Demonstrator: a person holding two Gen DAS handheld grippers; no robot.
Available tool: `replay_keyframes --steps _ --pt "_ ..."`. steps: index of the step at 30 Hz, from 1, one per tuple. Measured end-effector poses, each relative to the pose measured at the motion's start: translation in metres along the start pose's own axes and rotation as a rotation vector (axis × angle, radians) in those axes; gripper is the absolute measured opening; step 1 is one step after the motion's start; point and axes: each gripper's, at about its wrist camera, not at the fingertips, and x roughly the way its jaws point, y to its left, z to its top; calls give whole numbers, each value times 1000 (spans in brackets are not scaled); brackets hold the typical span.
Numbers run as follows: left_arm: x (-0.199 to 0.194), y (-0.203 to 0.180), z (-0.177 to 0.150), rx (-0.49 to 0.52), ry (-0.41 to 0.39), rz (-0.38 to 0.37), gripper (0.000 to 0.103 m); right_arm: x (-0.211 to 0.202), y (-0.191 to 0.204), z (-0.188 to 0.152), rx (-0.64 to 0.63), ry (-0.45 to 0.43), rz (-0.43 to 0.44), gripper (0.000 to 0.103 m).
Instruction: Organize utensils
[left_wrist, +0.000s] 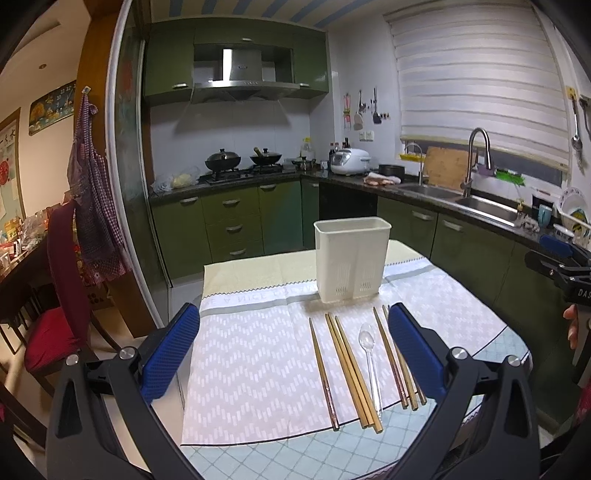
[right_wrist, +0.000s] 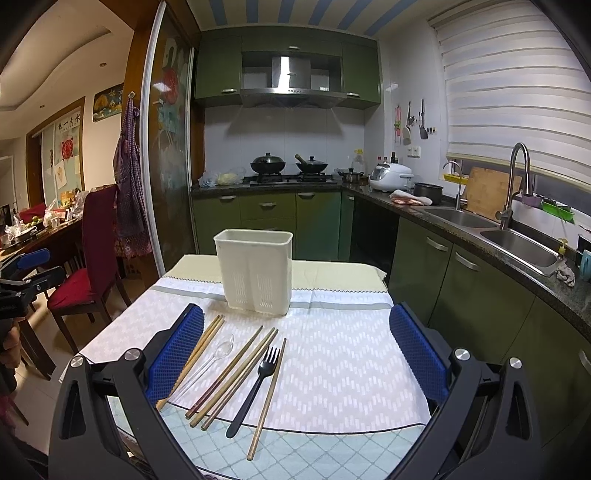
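Note:
A white utensil holder (left_wrist: 351, 258) stands upright on a patterned cloth (left_wrist: 251, 354); it also shows in the right wrist view (right_wrist: 255, 271). Several wooden chopsticks (left_wrist: 351, 373) and a clear plastic spoon (left_wrist: 369, 354) lie in front of it. The right wrist view shows the chopsticks (right_wrist: 236, 373), the clear spoon (right_wrist: 207, 365) and a black plastic fork (right_wrist: 255, 387). My left gripper (left_wrist: 291, 350) is open and empty above the cloth. My right gripper (right_wrist: 295, 354) is open and empty, right of the utensils.
The table (right_wrist: 295, 446) has a checked cover at its near edge. A red chair (right_wrist: 92, 258) stands to the left. Green cabinets and a counter with a sink (right_wrist: 517, 243) run along the right. The right gripper shows at the left view's right edge (left_wrist: 561, 269).

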Motion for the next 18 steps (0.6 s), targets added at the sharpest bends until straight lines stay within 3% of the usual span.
replay_keyframes --steps 4,7,12,14,18 --pt "17 -7 6 36 49 5 97 23 -3 -5 1 59 9 99" --pt "38 -9 12 25 132 8 97 49 -9 -9 21 133 18 99" --pt "89 -3 18 -23 331 7 97 92 -24 -8 86 274 46 99" --pt "121 3 17 -58 455 -8 97 109 -29 -9 115 337 72 99" --pt "177 2 8 -102 647 -64 97 126 -33 -5 116 379 60 99"
